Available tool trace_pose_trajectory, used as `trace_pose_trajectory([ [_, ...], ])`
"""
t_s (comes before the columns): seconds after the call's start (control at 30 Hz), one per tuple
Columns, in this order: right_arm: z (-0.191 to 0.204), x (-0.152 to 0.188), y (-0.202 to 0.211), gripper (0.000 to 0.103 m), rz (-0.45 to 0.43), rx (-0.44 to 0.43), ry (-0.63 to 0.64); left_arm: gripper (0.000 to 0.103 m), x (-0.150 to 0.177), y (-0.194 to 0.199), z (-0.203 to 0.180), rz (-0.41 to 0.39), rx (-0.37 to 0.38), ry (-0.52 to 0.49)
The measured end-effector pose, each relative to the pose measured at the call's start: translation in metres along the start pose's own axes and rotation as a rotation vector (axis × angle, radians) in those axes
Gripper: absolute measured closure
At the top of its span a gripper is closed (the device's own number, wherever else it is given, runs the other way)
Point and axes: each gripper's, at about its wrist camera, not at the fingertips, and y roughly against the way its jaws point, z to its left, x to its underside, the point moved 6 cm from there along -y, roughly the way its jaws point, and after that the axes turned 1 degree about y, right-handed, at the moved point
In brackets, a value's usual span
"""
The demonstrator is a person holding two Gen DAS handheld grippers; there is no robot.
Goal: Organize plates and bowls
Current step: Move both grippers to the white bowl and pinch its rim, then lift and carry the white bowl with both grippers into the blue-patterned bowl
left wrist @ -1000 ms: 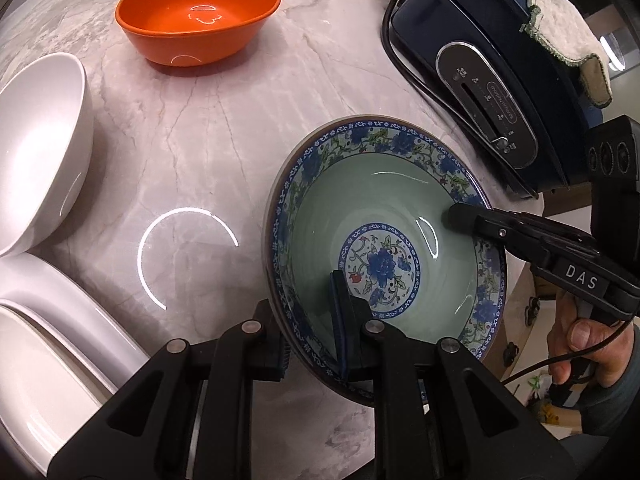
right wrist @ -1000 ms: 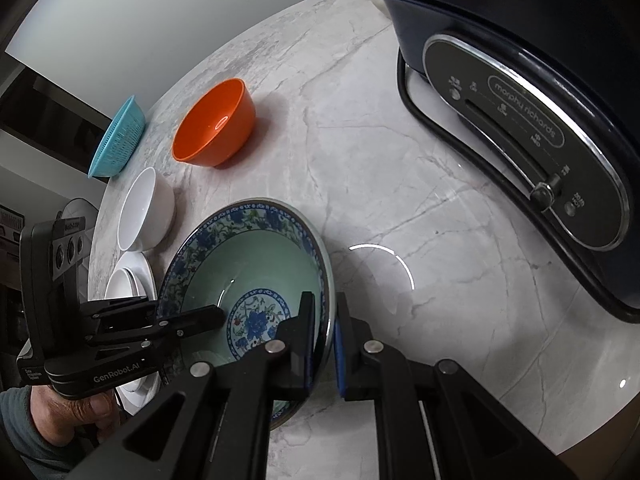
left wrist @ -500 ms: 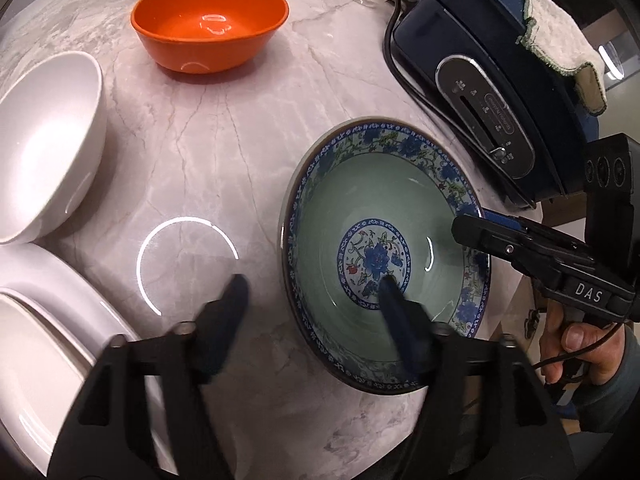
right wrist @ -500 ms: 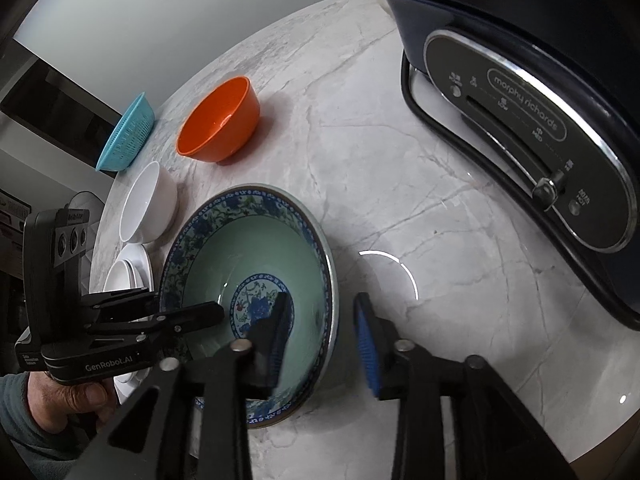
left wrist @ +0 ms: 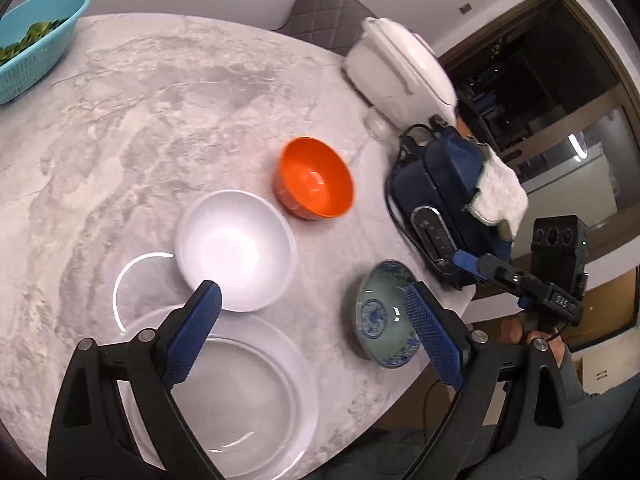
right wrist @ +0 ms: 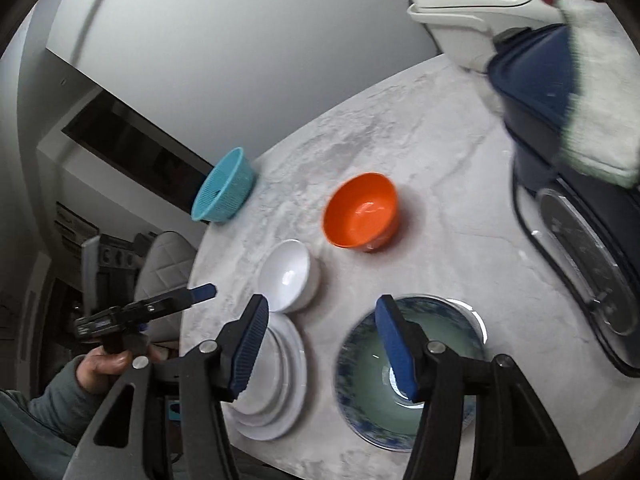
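Glossy orange bowl (left wrist: 313,178), perhaps plastic, polished marble table (left wrist: 160,120), fuzzy cloth (right wrist: 600,100)

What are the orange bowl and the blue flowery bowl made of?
The orange bowl looks like plastic or melamine: one flat bright colour all through, with a soft shine. The blue flowery bowl looks like glazed ceramic, with a painted pattern under a glossy coat and sharp light glints, though it could be printed melamine; the pictures cannot settle it.

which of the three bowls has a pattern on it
The green bowl with the blue floral rim, nearest the table edge. The orange bowl and white bowl are plain.
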Motion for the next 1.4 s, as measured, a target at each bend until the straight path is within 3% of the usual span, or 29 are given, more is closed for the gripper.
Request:
trace_pose_trajectory([
  [0.1, 0.018, -0.018, -0.042, 0.044, 0.053, -0.038, -0.041, 0.01, -0.017, 0.004, 0.055, 0.025, -0.017, 0.067],
  [0.27, 0.03, -0.029, -0.109, 0.044, 0.147, 0.0, -0.103, 0.01, -0.021, -0.019, 0.102, 0.136, -0.008, 0.063],
  [0.47, 0.016, -0.014, -0.159, 0.05, 0.244, 0.052, -0.244, 0.01, -0.005, -0.054, 0.11, 0.261, 0.018, 0.043],
  [0.67, 0.011, -0.002, -0.178, 0.054, 0.275, 0.092, -0.265, 0.012, -0.013, -0.069, 0.12, 0.277, 0.012, 0.047],
  [0.77, 0.005, 0.001, -0.19, 0.059, 0.295, 0.116, -0.284, 0.021, -0.018, -0.078, 0.119, 0.281, -0.005, 0.013],
  [0.87, 0.001, 0.006, -0.197, 0.063, 0.315, 0.132, -0.294, 0.022, -0.02, -0.081, 0.117, 0.288, -0.016, -0.004],
  [1.2, -0.01, 0.012, -0.209, 0.084, 0.336, 0.141, -0.326, 0.066, -0.021, -0.096, 0.114, 0.308, -0.019, 0.005],
  [1.4, -0.012, 0.012, -0.21, 0.087, 0.34, 0.137, -0.325, 0.084, -0.026, -0.097, 0.117, 0.306, -0.02, 0.005],
])
